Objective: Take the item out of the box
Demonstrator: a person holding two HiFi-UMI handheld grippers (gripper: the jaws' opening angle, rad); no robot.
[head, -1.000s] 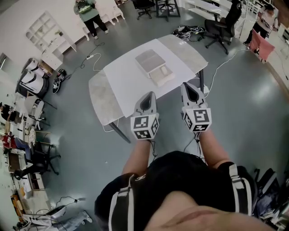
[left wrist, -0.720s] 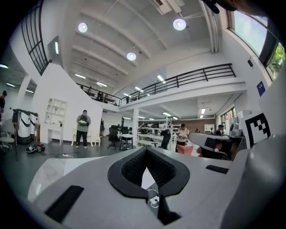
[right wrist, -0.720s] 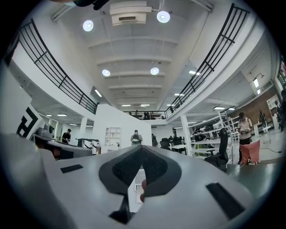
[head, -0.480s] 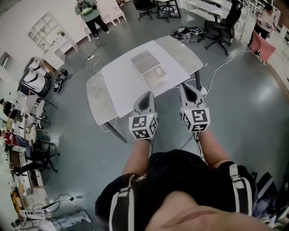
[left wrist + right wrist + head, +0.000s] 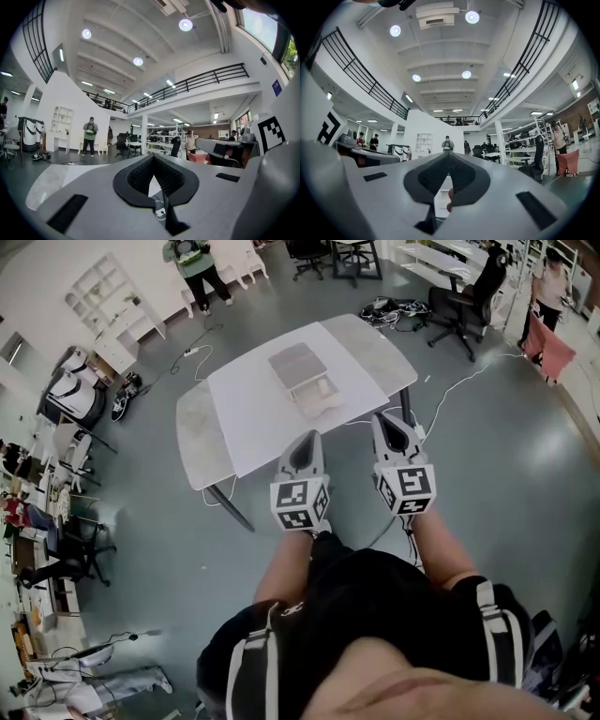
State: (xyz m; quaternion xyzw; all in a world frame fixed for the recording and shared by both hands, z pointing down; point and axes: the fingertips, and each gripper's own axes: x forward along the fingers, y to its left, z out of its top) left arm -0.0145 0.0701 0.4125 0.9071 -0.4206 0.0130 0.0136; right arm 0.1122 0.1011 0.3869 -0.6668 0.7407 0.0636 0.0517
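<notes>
A flat grey-and-white box (image 5: 302,379) lies on the white table (image 5: 253,413), its grey lid part at the back and a pale open part toward me. Whatever is inside is too small to make out. Both grippers hang in the air short of the table's near edge, well apart from the box. My left gripper (image 5: 307,438) points at the table with its jaws together and nothing between them; its own view shows the dark pads (image 5: 140,176) meeting. My right gripper (image 5: 387,418) is likewise shut and empty, its pads (image 5: 461,176) closed.
The table has marbled grey end leaves (image 5: 199,442). Cables (image 5: 450,390) trail over the floor at its right. Office chairs (image 5: 464,292) stand behind; a person in a green top (image 5: 192,263) stands far back. Shelves and cluttered desks (image 5: 47,521) line the left side.
The table and box have drifted slightly left and look a little smaller in the head view. Both grippers keep the same pose, jaws together.
</notes>
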